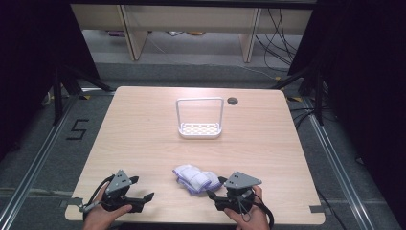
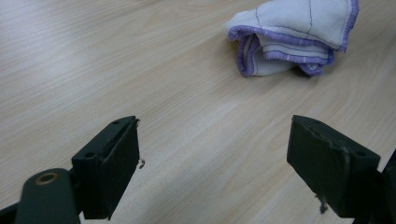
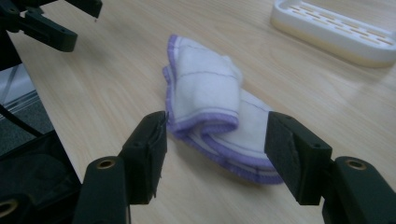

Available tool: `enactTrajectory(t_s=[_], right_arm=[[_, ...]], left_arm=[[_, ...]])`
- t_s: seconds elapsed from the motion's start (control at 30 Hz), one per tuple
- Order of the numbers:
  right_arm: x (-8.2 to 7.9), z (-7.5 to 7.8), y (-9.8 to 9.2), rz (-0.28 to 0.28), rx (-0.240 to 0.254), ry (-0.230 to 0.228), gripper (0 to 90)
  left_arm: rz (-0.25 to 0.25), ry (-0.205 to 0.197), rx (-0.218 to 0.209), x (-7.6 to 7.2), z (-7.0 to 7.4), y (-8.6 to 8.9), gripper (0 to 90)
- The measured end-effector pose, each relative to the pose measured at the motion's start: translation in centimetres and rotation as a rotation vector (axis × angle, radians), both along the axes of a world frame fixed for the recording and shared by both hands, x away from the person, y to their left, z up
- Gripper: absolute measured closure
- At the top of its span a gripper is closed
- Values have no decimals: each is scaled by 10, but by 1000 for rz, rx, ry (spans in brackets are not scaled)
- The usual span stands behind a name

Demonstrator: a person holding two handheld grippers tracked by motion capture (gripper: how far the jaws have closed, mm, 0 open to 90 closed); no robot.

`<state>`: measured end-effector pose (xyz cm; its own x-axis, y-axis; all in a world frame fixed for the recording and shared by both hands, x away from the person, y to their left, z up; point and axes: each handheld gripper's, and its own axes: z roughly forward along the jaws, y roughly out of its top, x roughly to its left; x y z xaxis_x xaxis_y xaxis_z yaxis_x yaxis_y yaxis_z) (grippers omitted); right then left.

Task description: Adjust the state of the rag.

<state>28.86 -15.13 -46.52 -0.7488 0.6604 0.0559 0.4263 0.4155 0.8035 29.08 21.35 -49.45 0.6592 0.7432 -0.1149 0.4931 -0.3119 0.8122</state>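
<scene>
A crumpled white cloth with purple stitched edges (image 1: 195,178) lies near the front of the wooden table (image 1: 143,129). My right gripper (image 1: 215,188) is at the cloth's right end. In the right gripper view the jaws (image 3: 217,140) stand open on either side of the cloth's near end (image 3: 205,93), and I see no squeeze on it. My left gripper (image 1: 142,188) rests low at the front left, a hand's width from the cloth. Its jaws (image 2: 215,154) are open over bare wood, and the cloth (image 2: 294,37) lies ahead to the right. The left gripper (image 3: 81,25) also shows in the right gripper view.
A white slotted tray with a tall wire handle (image 1: 200,129) stands at the table's middle, behind the cloth; it is also in the right gripper view (image 3: 336,37). A round cable hole (image 1: 232,101) sits at the back. The table's front edge is just under both hands.
</scene>
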Motion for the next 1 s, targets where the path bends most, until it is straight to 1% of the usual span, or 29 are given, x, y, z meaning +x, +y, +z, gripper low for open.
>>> enactTrajectory(t_s=[0.03,0.07,0.1,0.13,0.17,0.23,0.27,0.3,0.33,0.37,0.4,0.43,0.47,0.5,0.53,0.57,0.63,0.67,0.7,0.73,0.77,0.83,0.87,0.9,0.97,1.0], right_arm=[[-1,1,4,2,-1,3,420],[1,1,7,33,-5,-14,429],[1,3,11,35,-17,-15,435],[1,4,13,34,-21,-29,442],[3,4,17,54,-26,-49,455],[3,4,23,75,-33,-45,468],[2,3,25,72,-38,-47,472],[2,3,29,71,-40,-40,476],[4,3,32,86,-52,-54,480],[5,2,35,89,-59,-51,480],[6,2,38,96,-63,-52,481],[7,2,41,88,-66,-54,481],[9,2,44,102,-69,-59,481],[10,3,47,95,-77,-58,481],[13,2,51,96,-81,-65,481],[15,2,55,93,-91,-61,486],[19,0,61,105,-100,-64,498],[20,-1,64,110,-116,-66,499],[21,-2,68,107,-137,-62,501],[23,-3,70,117,-148,-58,512],[25,-5,73,128,-159,-73,520],[27,-7,75,126,-185,-64,531],[27,-9,77,110,-193,-58,539],[28,-10,77,111,-208,-48,542],[31,-13,78,124,-223,-57,548],[31,-13,79,120,-224,-55,553]], left_arm=[[-2,-3,5,0,0,1,164],[0,-3,6,0,0,1,165],[1,-4,6,0,0,1,165],[6,-5,1,1,0,0,165],[2,-8,8,1,0,1,166],[5,-9,5,1,-1,0,168],[-3,0,7,1,0,0,168],[-14,-2,41,1,1,2,168],[-10,-1,21,0,0,0,169],[-5,-2,12,0,0,-1,169],[-10,3,12,0,0,-1,169],[-6,1,13,-1,0,-1,169],[-6,0,13,-1,0,-1,168],[-10,6,15,0,0,-1,168],[-6,5,9,0,0,-1,168],[-19,7,34,1,1,1,168],[-18,9,33,1,0,1,168],[-9,9,14,0,0,-1,168],[-11,9,21,0,0,0,168],[-8,8,14,0,0,-1,168],[-10,9,15,0,0,-1,168],[-13,11,21,0,0,-1,168],[-12,12,16,0,0,-1,168],[-12,11,15,0,0,-1,168],[-10,12,10,0,-1,-1,168],[-12,6,8,0,-2,-2,168]])
